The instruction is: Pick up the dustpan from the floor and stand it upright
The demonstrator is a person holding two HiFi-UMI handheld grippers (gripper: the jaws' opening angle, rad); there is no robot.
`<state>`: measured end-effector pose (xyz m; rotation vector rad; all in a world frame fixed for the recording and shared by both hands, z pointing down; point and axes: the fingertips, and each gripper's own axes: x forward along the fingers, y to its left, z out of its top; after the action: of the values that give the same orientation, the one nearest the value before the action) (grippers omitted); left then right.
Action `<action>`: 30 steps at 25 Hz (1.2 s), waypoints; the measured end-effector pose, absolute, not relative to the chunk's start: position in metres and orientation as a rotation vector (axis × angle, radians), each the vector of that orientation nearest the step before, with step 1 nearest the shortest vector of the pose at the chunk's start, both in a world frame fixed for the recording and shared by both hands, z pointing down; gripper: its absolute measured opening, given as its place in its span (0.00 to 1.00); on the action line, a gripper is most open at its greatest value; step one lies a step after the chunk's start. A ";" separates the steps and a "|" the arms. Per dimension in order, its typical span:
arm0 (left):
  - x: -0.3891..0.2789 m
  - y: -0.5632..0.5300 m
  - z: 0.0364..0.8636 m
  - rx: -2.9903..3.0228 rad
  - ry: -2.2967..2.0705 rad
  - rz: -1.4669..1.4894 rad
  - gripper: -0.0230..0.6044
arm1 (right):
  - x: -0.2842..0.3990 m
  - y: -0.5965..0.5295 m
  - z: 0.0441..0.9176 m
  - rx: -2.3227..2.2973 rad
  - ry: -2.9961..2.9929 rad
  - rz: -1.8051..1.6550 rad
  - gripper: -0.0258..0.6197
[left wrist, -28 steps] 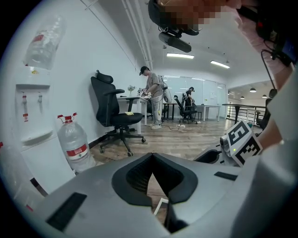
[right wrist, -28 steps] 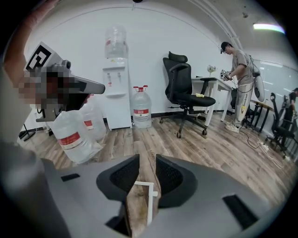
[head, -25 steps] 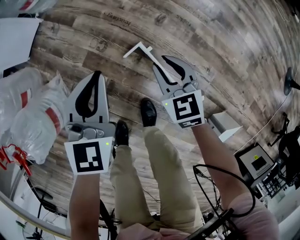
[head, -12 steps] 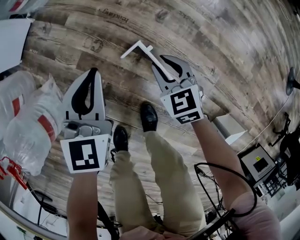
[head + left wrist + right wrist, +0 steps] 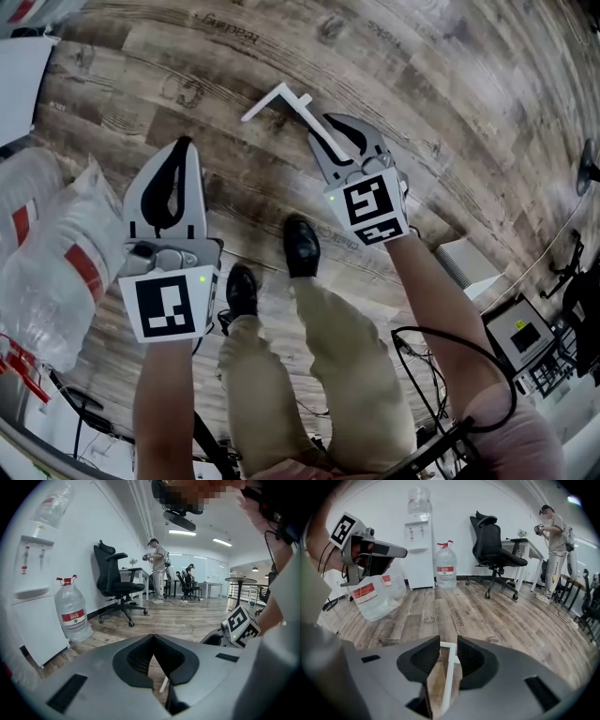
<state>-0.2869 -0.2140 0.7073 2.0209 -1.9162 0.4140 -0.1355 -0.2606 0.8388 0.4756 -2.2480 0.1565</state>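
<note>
Of the dustpan I see only a thin white handle (image 5: 267, 101) with an L-shaped end, over the wood floor; the pan itself is hidden. The handle (image 5: 449, 667) runs lengthwise through the narrow gap of my right gripper (image 5: 342, 122) (image 5: 448, 641). It lies close to the right pad, and floor shows between it and the left pad. Whether the pads touch it I cannot tell. My left gripper (image 5: 185, 142) (image 5: 152, 635) hangs to the left, tips together, holding nothing. It also shows at the left of the right gripper view (image 5: 404, 551).
A clear bag of water bottles (image 5: 56, 253) lies at the left. My shoes (image 5: 302, 246) stand just behind the grippers. A pale wedge-shaped thing (image 5: 461, 261), equipment and cables (image 5: 525, 337) sit at the right. Ahead are a water dispenser (image 5: 417, 550), a jug (image 5: 445, 569) and an office chair (image 5: 492, 545).
Almost nothing differs. Both grippers keep their poses, and the handle stays in the right gripper's gap. The shoes and the bag have drifted slightly lower in the head view.
</note>
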 end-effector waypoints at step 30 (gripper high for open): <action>-0.298 -0.193 0.780 1.945 -1.926 0.454 0.05 | -0.123 -0.264 1.001 0.396 -2.052 0.198 0.26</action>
<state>-0.2984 -0.1928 0.7800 1.9446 -1.9258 0.4536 -0.1228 -0.2644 1.0009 0.3957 -2.0516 0.1982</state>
